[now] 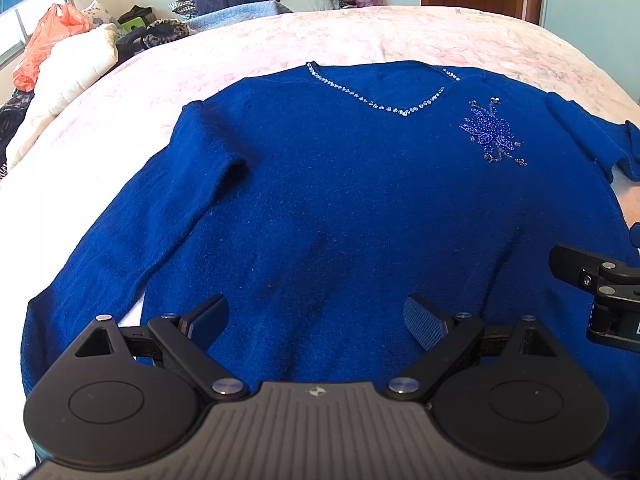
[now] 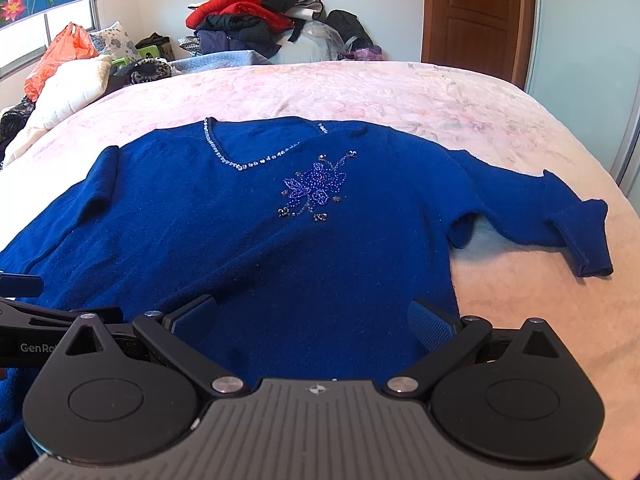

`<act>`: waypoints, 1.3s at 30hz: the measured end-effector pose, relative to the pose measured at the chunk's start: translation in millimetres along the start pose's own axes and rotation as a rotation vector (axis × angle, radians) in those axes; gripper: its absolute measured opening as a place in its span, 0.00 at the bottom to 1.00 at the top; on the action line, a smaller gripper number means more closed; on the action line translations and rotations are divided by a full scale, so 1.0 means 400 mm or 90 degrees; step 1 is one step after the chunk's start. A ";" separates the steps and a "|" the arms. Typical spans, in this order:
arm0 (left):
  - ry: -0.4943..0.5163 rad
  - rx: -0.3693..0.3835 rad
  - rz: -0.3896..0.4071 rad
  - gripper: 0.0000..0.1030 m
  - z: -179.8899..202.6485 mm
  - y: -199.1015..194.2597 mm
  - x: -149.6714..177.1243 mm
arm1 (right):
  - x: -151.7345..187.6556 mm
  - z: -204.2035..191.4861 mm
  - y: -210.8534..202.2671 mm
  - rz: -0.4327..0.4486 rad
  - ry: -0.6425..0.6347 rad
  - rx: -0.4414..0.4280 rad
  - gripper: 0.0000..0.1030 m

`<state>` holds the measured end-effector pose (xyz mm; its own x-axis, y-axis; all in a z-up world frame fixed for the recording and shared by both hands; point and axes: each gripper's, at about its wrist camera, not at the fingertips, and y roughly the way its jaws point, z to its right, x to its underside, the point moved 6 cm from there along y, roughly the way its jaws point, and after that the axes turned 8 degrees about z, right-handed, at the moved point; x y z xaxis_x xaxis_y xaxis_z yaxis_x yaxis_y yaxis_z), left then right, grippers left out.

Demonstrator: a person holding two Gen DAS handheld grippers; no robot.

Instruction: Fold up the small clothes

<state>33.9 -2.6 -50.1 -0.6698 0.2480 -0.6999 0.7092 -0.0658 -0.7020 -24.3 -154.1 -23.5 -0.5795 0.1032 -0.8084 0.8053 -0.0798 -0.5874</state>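
While it lay flat and face up on the pale pink floral bed cover (image 2: 400, 92), one royal-blue knitted V-neck sweater (image 2: 280, 248) showed a rhinestone-trimmed neckline (image 2: 240, 162) and one beaded blue flower motif (image 2: 314, 188). Both black tongs, left (image 1: 316, 320) and right (image 2: 314, 318), hovered released over its near hem. "GenRo" was readable on the left tongs' side (image 2: 38, 347).

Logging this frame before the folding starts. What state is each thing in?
Blue sweater: spread flat, front up, unfolded.
Right sleeve: stretched out sideways, cuff turned back.
Left sleeve: lying alongside the body.
Left claw: open, over the hem.
Right claw: open, over the hem.
Door: closed.
Clothes pile: heaped, unfolded.
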 end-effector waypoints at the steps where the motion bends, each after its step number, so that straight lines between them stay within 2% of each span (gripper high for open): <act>1: 0.000 0.000 0.000 0.92 0.000 0.000 0.000 | 0.001 0.002 0.001 -0.001 0.001 0.000 1.00; 39: 0.000 0.000 -0.003 0.92 0.003 0.002 0.003 | 0.013 0.004 0.010 -0.008 0.009 -0.004 1.00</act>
<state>33.3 -3.5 -51.6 -0.6738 0.2476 -0.6962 0.7055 -0.0645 -0.7058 -24.3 -155.4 -29.9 -0.5876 0.1190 -0.8003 0.7987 -0.0729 -0.5973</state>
